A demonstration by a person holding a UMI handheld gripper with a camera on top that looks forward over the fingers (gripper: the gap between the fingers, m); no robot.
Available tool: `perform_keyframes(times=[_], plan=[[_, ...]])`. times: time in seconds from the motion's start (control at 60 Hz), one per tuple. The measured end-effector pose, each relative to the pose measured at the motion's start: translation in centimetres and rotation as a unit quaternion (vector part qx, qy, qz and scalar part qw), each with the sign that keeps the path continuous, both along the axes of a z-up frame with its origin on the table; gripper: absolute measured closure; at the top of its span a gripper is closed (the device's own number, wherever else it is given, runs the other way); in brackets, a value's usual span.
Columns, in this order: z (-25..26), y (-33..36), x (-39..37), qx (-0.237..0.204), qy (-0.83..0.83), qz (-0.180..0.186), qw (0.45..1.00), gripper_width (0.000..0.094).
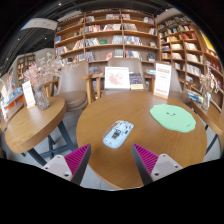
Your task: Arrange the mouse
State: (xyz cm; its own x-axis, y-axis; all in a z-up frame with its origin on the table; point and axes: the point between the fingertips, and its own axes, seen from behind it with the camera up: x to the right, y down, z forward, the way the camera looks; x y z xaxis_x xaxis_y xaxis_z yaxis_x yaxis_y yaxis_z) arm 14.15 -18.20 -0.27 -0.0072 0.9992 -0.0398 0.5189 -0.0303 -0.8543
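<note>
Round wooden table (105, 150), library shelves (118, 30) behind. Mouse (118, 134), pale with grey-blue markings, lies near table's middle, slightly toward near edge, long axis angled. Green mat (173, 118) sits toward table's right edge, well apart from mouse. Gripper (113, 160) released: fingers spread wide, pink pads (78, 157) showing, nothing between them touching. Mouse rests on table just ahead of the fingers, in line with the gap. Second round table (28, 125) at left, sign (162, 80) beyond the far edge
</note>
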Motion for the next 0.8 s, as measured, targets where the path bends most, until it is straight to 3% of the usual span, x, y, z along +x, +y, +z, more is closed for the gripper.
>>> perform_keyframes(times=[0.3,0.617,0.7,0.767,0.8], plan=[[-0.7,-0.2,-5.1,-0.001,-0.025,-0.012,1.000,0.0084],[-0.8,-1.8,-9.8,0.008,-0.035,0.018,0.999,0.0087],[-0.7,-1.4,-10.2,0.005,-0.034,0.015,0.999,0.0162],[-0.7,-0.9,-10.4,0.007,-0.034,0.006,0.999,0.0284],[-0.8,-0.5,-10.6,0.006,-0.035,0.001,0.999,0.0482]])
